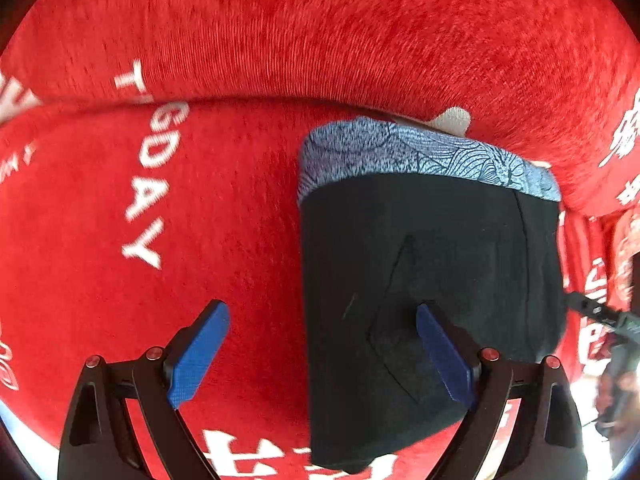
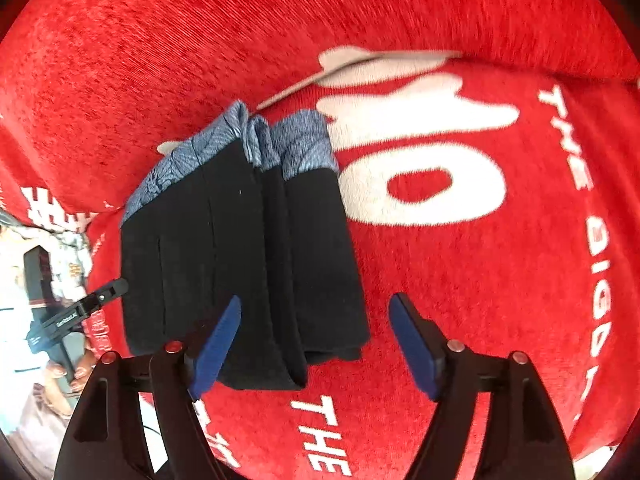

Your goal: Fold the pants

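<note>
Black pants [image 1: 432,280] with a blue patterned waistband [image 1: 420,156] lie as a compact folded bundle on a red plush blanket [image 1: 200,208] printed with white lettering; the right wrist view shows several stacked layers with fold edges facing the camera. Left hand-held gripper [image 1: 322,356] points down over the bundle's left edge, jaws spread, one blue pad over the cloth, the other over bare blanket; nothing pinched. Right hand-held gripper [image 2: 316,346] straddles the bundle's near right corner, jaws likewise spread and empty. Judgement: folding appears nearly or fully complete. Next move, if any, calls for a light tidy of the uneven layers without dragging them apart.
</note>
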